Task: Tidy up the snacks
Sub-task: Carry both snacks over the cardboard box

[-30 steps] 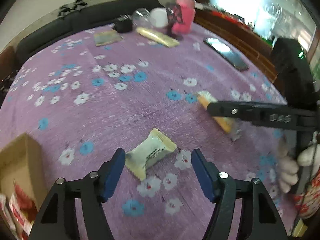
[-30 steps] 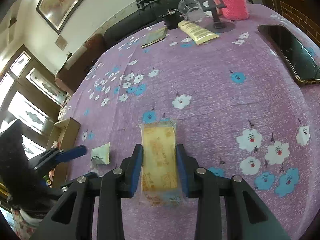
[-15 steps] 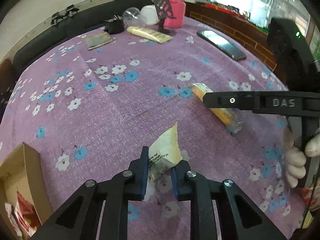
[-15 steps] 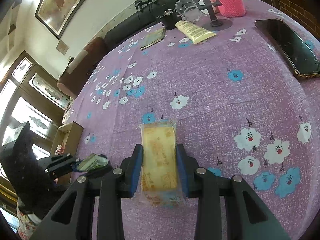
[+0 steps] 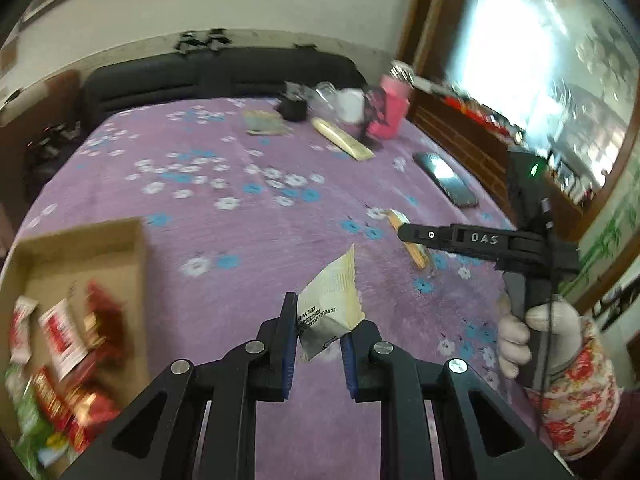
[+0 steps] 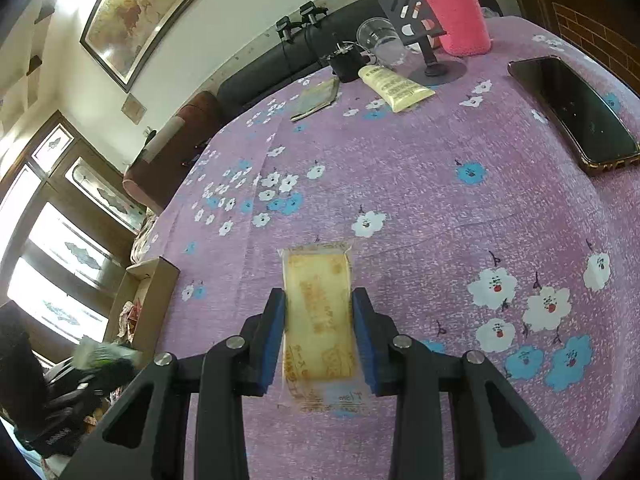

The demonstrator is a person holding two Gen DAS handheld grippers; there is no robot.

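My left gripper point(image 5: 318, 320) is shut on a pale green-white snack packet point(image 5: 330, 306) and holds it above the purple floral tablecloth point(image 5: 240, 240), to the right of the cardboard box point(image 5: 80, 248) that holds several red and green snack packs. My right gripper point(image 6: 319, 316) is shut on a yellow wafer packet point(image 6: 318, 312) that lies on the cloth. In the left wrist view the right gripper point(image 5: 404, 232) shows at the right with the wafer packet point(image 5: 416, 254) under its fingers. The left gripper and its packet show blurred at the lower left of the right wrist view point(image 6: 100, 356), near the box point(image 6: 156, 280).
A black phone point(image 6: 576, 112) lies at the right. At the far end stand a pink container point(image 6: 456, 12), a phone stand point(image 6: 424, 40), a clear cup point(image 6: 380, 40), a cream tube point(image 6: 394, 86) and a flat packet point(image 6: 316, 98). A dark sofa point(image 5: 216, 76) lies beyond.
My left gripper closed on the pale packet, lifted it off the cloth and swung left towards the box. My right gripper has stayed shut on the wafer packet in place.
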